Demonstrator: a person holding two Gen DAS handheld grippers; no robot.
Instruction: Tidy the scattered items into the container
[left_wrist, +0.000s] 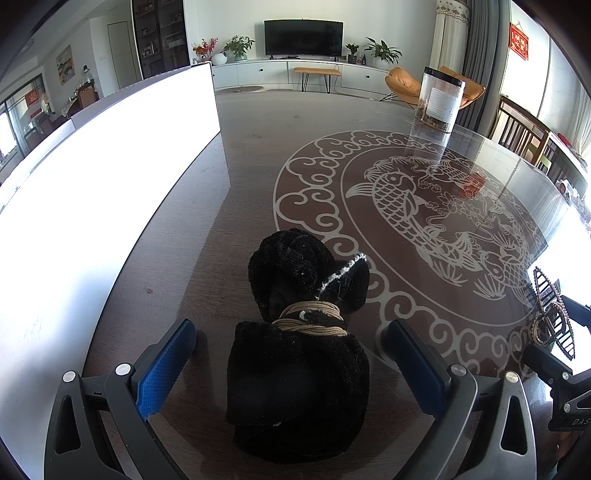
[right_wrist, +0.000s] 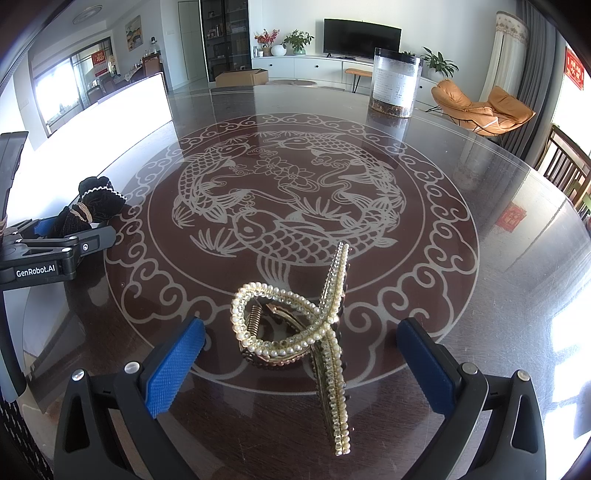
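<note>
The left gripper (left_wrist: 291, 373) stands spread wide, straddling a black scrunchie (left_wrist: 299, 347) on the desk (left_wrist: 258, 155); its long axis runs straight ahead between the blue pads, a tan elastic binding its middle. The right gripper (right_wrist: 303, 362) is likewise apart around a pearl hair clip (right_wrist: 306, 328), whose long arm points forward and slightly right. Each item lies nearest its own gripper. Farther left stands the white container (left_wrist: 110, 166), beside the scrunchie; a jar (right_wrist: 395, 83) sits far off.

There was one black scrunchie (left_wrist: 299, 343) between the left gripper's fingers, one pearl hair claw (right_wrist: 295, 332) between the right gripper's fingers, one white container (left_wrist: 110, 184) left of both, and one clear jar (right_wrist: 395, 83) far ahead.
</note>
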